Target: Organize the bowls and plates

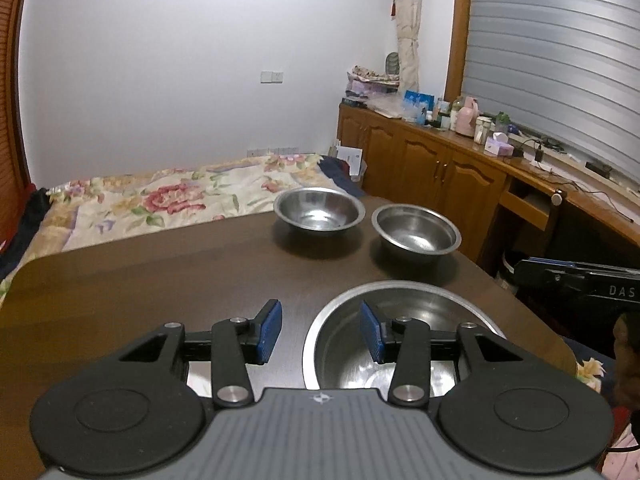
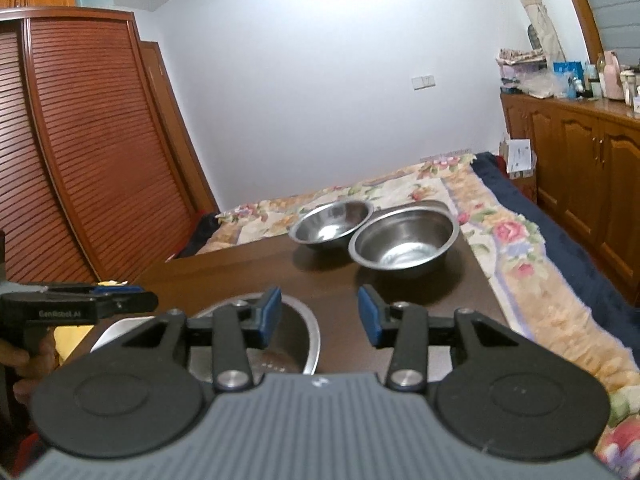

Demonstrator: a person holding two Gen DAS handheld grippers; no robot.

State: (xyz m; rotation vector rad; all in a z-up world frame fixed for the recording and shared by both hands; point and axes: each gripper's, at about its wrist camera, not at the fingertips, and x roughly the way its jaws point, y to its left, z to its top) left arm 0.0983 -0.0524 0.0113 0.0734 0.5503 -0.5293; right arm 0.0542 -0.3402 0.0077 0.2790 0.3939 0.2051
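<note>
On the dark wooden bench [image 1: 140, 280], three steel vessels wait to be sorted: a large near basin [image 1: 400, 300] at the front edge and two smaller ones toward the far end, the left bowl [image 1: 320, 210] and the right bowl [image 1: 416, 230], standing just beside each other with their rims nearly touching in the right wrist view. All three sit upright and empty, each apart from the others, so none has yet been nested. The left gripper [image 1: 320, 330] hovers with its blue pads spread wide and nothing between them; its right pad hangs over the basin's left rim while the other pad is over bare wood, a stance that straddles the rim and looks suited to pinching the wall of the basin. The right gripper [image 2: 319, 316] is likewise spread apart and empty, its left pad above the basin's right rim [image 2: 312, 320] and its right pad over bare bench. Having one gripper at each side of the same wide vessel suggests a two-handed lift or steadying, sensible for something that broad and thin-walled. At the left of the right wrist view a hand [image 2: 24, 360] holds the handle of the other tool. Behind the bench lies a bed [image 1: 160, 200] with a floral cover, and a wooden cabinet [image 1: 440, 160] runs along the wall. Stacking probably has yet to begin; thin polished rims may slip between the pads.
</note>
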